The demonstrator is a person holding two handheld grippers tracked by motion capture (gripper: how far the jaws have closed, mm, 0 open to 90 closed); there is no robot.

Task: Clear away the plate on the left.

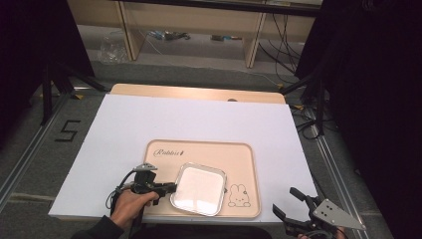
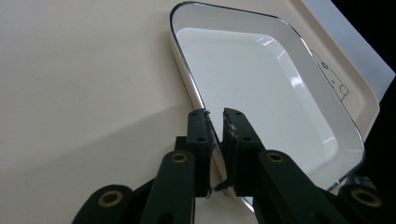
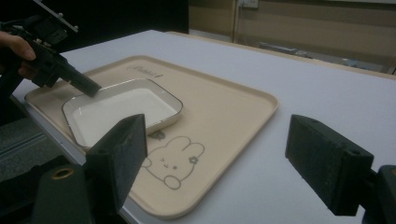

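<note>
Two grippers are in my hands, one on each side of the near edge of the table [image 1: 149, 114]. My left hand [image 1: 128, 205] comes in low from the near edge with the forearm angled up and to the right, wrapped around the handle so that my left gripper [image 1: 173, 187] points across toward the right edge. Its jaws are clenched on the left rim of the white dish [image 1: 199, 189]; in the left gripper view the two black pads sit almost together with the thin dark-edged rim of the dish [image 2: 261, 88] between them. My right gripper [image 1: 289, 205] hangs off the near right corner of the table, over the floor, tilted up and toward the far left, its grey plate uppermost. Its jaws are spread wide and grasp nothing; in the right gripper view they stand far apart with the tray and table between them.

The dish is square with rounded corners, shallow, and holds nothing that I can see. It lies flat inside the beige tray [image 1: 249, 164], in the tray's near half, a little turned against the tray's edges. The tray sits at the near edge of the table, with a rabbit drawing [image 1: 239, 195] in its near right corner, just beside the dish, and script lettering [image 1: 167, 153] along its far left corner.
</note>
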